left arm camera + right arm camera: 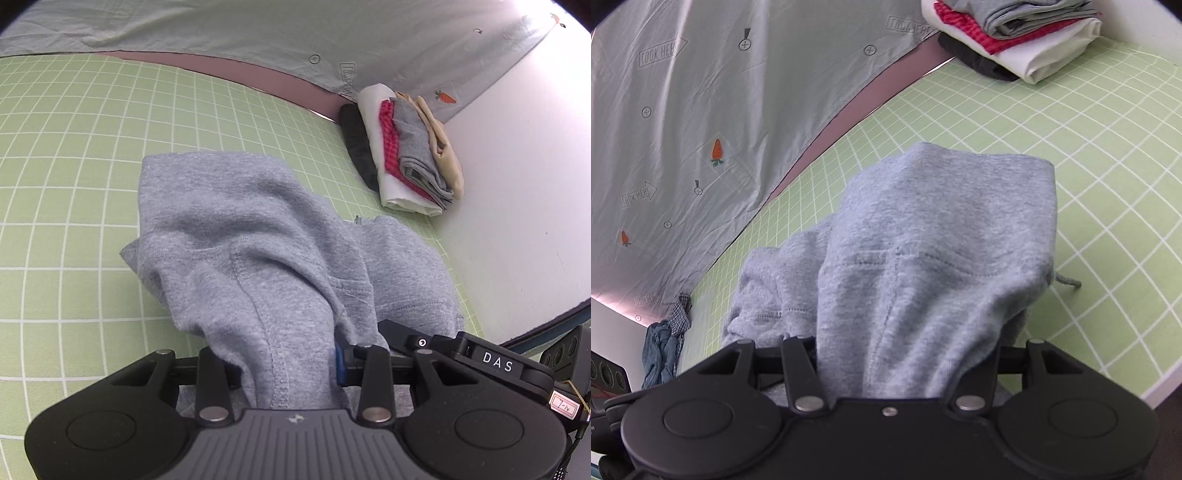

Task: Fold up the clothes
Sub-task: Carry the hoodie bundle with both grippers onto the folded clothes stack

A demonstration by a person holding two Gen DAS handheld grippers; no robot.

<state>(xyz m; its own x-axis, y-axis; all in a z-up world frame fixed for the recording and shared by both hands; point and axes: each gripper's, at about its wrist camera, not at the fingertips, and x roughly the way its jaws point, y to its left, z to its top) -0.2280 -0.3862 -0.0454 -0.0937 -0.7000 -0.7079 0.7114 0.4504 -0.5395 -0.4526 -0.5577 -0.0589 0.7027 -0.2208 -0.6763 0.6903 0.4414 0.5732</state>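
The garment [240, 236] lies on the gridded mat [66, 177], bunched up into both grippers — left gripper [284, 373], right gripper [905, 369]. Beyond it, at the mat's far corner, sits a stack [406, 147] of folded clothes. A printed sheet [665, 129] runs behind the mat; a crumpled heap [665, 343] lies at its edge.

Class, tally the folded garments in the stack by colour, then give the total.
Black: 1
White: 1
Red-pink: 1
Grey: 1
Beige: 1
Total: 5 folded garments in the stack
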